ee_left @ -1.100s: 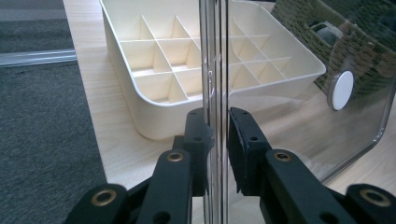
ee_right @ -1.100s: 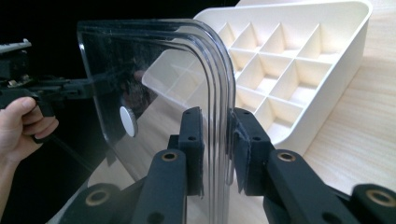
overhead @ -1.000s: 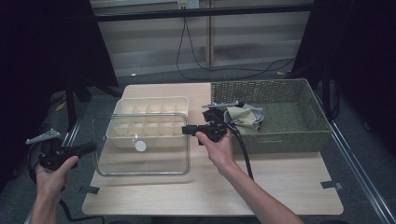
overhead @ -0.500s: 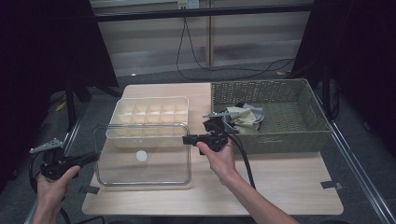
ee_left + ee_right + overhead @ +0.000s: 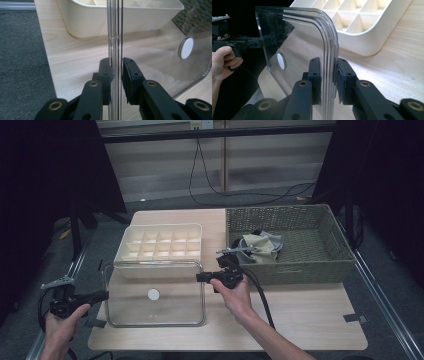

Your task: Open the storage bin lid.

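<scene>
A clear plastic lid (image 5: 150,312) with a white round disc (image 5: 153,294) hangs flat and low over the table, in front of a cream compartment tray (image 5: 159,245). My left gripper (image 5: 102,295) is shut on the lid's left edge, and the pads pinch the clear rim (image 5: 114,37) in the left gripper view. My right gripper (image 5: 200,277) is shut on the right edge. In the right gripper view its jaws clamp the lid's curved corner (image 5: 329,37). There the left gripper (image 5: 242,42) and its hand show at the lid's far side.
A green woven basket (image 5: 300,270) stands at the right of the wooden table (image 5: 310,320), with crumpled cloths (image 5: 260,245) in its left end. The right gripper's cable trails along the forearm. The table's left edge drops to dark floor (image 5: 22,62).
Both hands have sunk with the lid between them. It has come lower and nearer the table's front edge. The grips are unchanged.
</scene>
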The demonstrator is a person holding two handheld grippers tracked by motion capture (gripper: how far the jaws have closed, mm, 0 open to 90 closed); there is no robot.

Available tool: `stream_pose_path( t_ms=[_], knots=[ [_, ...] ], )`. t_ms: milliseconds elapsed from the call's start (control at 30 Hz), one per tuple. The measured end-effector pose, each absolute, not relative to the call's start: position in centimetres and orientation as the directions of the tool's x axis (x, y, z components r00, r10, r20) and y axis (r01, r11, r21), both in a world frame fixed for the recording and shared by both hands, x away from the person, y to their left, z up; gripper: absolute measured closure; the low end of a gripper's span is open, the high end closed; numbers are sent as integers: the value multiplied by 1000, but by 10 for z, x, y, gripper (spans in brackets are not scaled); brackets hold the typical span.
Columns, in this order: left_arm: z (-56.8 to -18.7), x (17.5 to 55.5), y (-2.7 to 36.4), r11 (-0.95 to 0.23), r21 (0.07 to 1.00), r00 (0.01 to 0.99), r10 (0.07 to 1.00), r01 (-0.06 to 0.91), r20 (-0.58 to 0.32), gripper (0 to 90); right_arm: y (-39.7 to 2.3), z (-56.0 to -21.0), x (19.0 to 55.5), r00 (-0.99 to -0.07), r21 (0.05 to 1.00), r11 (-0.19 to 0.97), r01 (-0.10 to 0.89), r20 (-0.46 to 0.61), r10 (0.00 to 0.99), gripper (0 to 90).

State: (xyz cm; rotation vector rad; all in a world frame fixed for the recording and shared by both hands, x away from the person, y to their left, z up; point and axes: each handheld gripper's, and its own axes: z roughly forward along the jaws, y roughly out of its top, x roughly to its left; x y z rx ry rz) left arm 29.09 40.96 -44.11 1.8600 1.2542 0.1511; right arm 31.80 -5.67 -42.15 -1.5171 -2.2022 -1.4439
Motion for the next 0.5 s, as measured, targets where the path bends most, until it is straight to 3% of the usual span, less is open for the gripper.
stream_pose_path(
  t_ms=[500],
  knots=[
    [-458,295,412,-128,674,474,804,727,-359,713,-49,-449,325,-480,607,77,791,538,693,725]
  ],
)
